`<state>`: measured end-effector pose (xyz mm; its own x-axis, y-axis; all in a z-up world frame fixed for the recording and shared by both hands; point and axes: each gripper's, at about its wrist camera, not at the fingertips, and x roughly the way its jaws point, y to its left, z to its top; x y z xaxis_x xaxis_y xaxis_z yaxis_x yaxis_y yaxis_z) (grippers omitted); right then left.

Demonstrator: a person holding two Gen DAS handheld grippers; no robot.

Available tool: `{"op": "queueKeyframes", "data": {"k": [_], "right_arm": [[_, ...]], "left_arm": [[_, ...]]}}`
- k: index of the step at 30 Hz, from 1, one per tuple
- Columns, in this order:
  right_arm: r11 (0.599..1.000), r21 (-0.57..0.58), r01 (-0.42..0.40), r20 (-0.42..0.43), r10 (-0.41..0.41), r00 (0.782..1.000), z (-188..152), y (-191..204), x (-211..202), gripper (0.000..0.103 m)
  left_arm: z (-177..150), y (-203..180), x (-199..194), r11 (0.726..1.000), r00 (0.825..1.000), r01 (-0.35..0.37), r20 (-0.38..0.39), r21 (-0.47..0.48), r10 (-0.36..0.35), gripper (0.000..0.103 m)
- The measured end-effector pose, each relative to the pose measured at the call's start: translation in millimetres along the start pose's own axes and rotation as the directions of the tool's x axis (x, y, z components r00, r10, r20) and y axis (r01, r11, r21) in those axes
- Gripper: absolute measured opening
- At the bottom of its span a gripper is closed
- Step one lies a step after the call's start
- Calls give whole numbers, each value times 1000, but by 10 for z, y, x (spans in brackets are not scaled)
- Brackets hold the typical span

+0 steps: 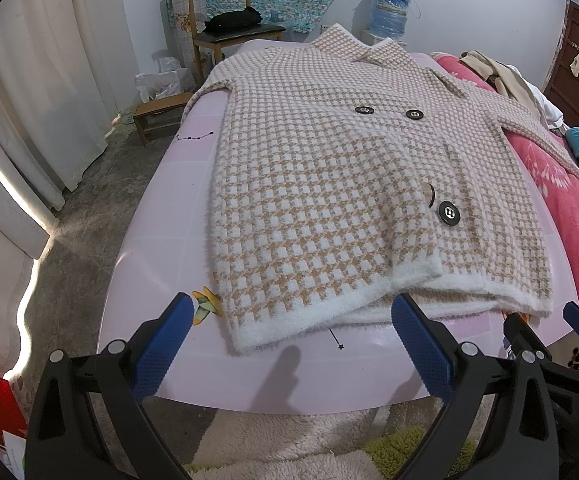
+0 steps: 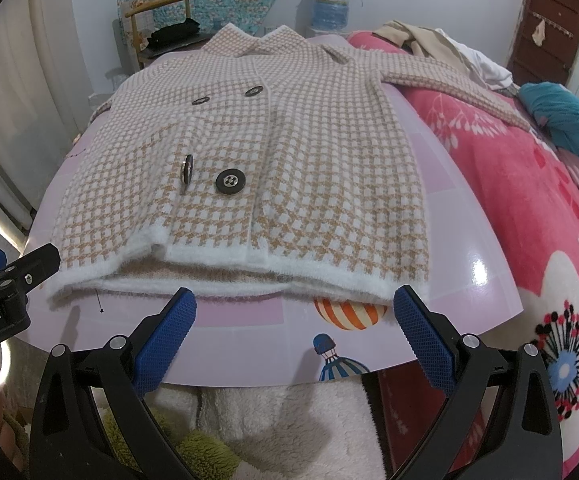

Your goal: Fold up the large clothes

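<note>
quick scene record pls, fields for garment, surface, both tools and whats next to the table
garment: houndstooth button cardigan, spread flat, front up, white hem nearest the tools
buttons: four dark ones visible, one tipped on edge
surface: pink printed table
sleeve: one sleeve lies out over the pink floral blanket
left tool: open, just short of the hem, holding nothing
right tool: open, just short of the hem, holding nothing
fold state: not yet started
</note>
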<state>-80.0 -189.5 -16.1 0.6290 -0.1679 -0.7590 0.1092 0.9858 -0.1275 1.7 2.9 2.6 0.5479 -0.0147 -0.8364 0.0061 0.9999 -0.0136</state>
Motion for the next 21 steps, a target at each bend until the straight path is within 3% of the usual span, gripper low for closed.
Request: {"op": "queueKeyframes", "data": {"k": [21], "right_arm": [[1000, -3, 5, 5, -5, 1000, 17, 10, 1, 95]], "left_arm": [[15, 62, 17, 1000, 1000, -3, 1, -2, 3, 97]]}}
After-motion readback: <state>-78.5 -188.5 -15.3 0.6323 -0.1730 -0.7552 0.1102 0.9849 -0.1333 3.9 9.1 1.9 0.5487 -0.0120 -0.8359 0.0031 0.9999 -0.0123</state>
